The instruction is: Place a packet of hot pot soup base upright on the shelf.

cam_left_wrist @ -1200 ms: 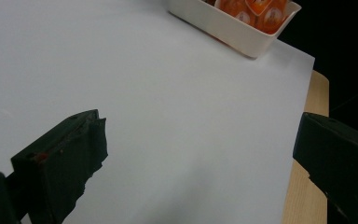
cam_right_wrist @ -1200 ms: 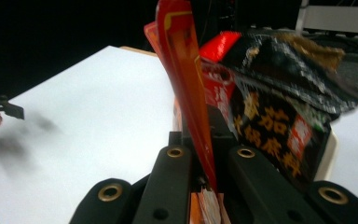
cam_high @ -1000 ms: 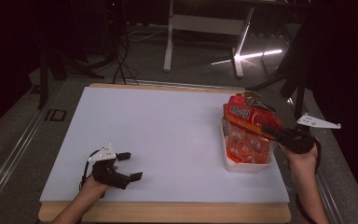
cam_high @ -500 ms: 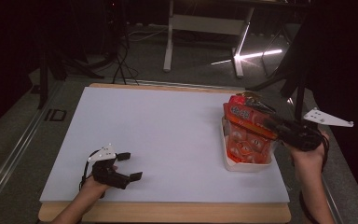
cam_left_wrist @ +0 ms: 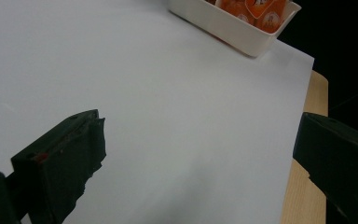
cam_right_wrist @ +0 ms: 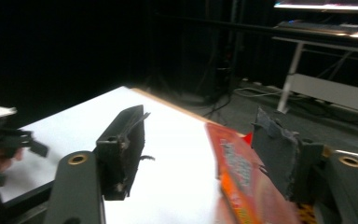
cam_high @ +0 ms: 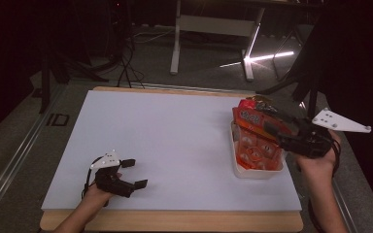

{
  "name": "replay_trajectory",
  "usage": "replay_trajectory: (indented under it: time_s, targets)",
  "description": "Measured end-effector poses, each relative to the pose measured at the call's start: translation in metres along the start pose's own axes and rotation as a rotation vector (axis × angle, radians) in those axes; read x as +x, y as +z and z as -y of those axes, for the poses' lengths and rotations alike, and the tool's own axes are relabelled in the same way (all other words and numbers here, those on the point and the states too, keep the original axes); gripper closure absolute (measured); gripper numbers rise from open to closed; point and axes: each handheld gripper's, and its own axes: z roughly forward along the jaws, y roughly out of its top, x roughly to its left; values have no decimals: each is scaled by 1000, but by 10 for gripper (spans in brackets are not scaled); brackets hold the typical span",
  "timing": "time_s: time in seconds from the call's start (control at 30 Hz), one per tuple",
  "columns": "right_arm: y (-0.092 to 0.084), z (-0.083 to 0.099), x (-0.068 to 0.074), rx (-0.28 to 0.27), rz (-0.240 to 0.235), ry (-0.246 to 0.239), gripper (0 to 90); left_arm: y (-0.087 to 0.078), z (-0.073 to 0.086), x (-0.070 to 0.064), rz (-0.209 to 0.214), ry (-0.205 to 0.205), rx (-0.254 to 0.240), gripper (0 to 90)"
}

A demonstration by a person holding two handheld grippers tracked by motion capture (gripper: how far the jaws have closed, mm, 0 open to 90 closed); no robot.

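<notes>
Right gripper (cam_high: 278,127) hovering right of centre in the high view, jaws just opening and now well apart; flat orange-red foil snack packet (cam_high: 253,121) between them in the right gripper view (cam_right_wrist: 242,182), nearer the right jaw, pads apparently no longer pressing. Packet leaning tilted on the far end of the white rectangular plastic tray (cam_high: 260,172), over the small orange sachets (cam_high: 252,153) — likely just being let go there. Left gripper (cam_high: 128,174) resting lower left on the white sheet-covered table (cam_high: 175,136), jaws wide, holding nothing, parked clear.
</notes>
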Motion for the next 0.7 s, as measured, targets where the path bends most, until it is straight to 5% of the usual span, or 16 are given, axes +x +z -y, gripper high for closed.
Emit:
replay_trajectory:
  time_s: [0.3, 0.43, 0.7]
  targets:
    - [25, 19, 17, 35, -86, 14, 271, 0, 0, -1, 4, 6, 1, 20]
    - [39, 37, 26, 46, -123, 29, 157, -1, 0, -1, 4, 6, -1, 19]
    - [58, 67, 37, 78, -143, 15, 140, -1, 0, -2, 6, 8, -2, 20]
